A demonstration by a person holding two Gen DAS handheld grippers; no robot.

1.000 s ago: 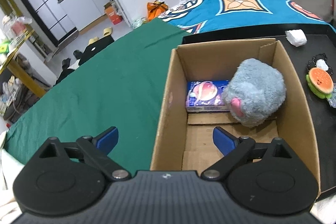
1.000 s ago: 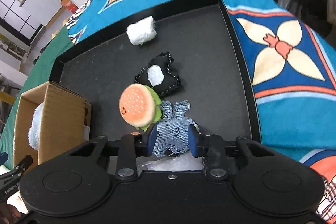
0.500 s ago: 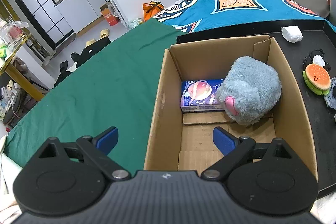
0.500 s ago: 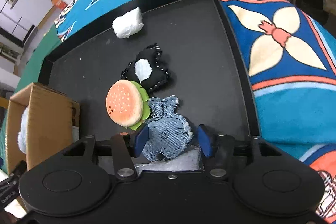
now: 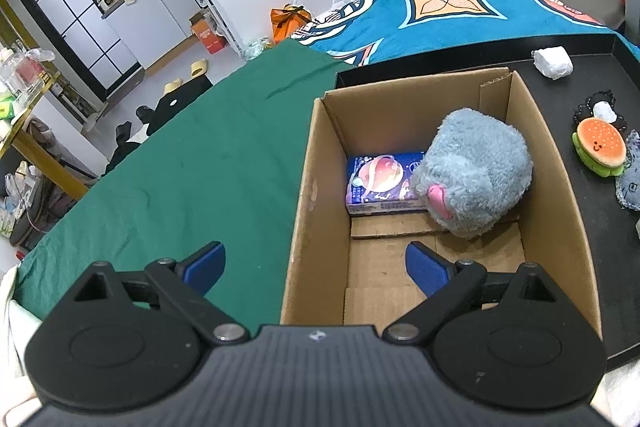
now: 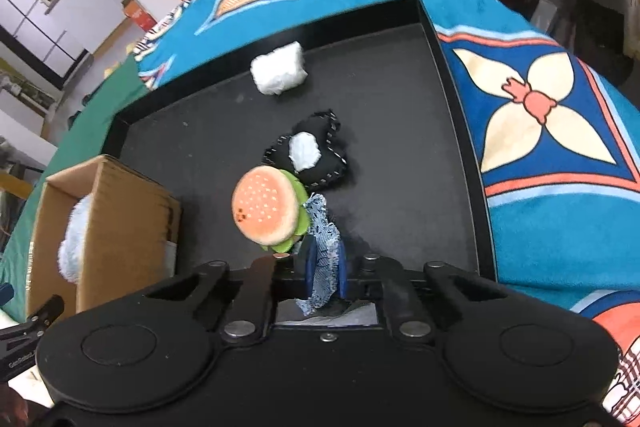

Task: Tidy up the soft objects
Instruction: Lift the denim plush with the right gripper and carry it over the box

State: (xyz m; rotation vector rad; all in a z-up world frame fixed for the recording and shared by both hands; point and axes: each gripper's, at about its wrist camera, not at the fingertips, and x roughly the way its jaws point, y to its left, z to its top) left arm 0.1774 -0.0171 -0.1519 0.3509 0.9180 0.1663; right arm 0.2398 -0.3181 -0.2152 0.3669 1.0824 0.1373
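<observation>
The right gripper point(image 6: 323, 267) points down at the black tray point(image 6: 452, 163), its blue pads clenched on a frayed denim toy point(image 6: 322, 227) whose long axis runs toward 12 o'clock. A round, stitched burger plush point(image 6: 266, 211) touches it at 10 o'clock. The left gripper point(image 5: 316, 269) hovers spread wide over the near rim of the cardboard box point(image 5: 308, 187), where a fuzzy grey plush point(image 5: 474, 175) lies at the far end
</observation>
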